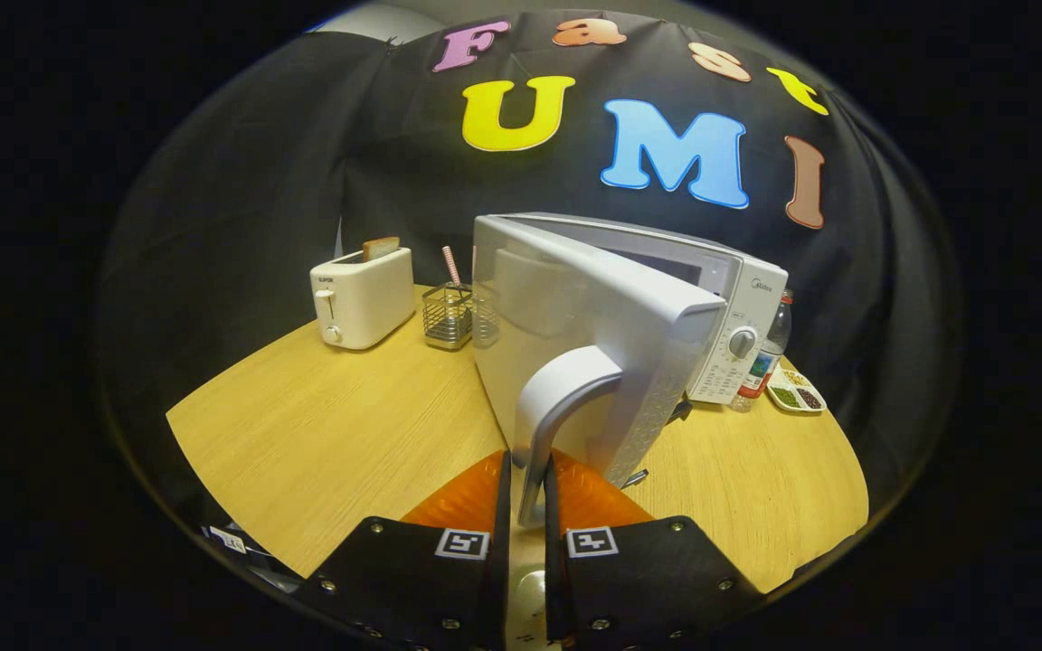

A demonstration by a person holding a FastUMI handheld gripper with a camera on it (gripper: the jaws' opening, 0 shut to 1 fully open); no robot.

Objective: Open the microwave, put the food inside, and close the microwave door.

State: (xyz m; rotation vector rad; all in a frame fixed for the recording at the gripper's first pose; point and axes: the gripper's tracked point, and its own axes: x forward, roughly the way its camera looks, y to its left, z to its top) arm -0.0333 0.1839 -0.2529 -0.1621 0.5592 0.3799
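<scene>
Between the fingers of the tool (pixel 527 493), the door handle (pixel 557 407) is clamped, both fingers pressed against it. At 12 o'clock the microwave (pixel 711 298) is seen on the tabletop (pixel 322 434), its door (pixel 575 334) swung partly open. At 10 o'clock a toaster (pixel 363 297) is placed, a wire holder (pixel 447 316) just beside it.

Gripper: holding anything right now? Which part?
Yes. The gripper is shut on the microwave door's handle, near its lower end; the door is swung partly open.
</scene>
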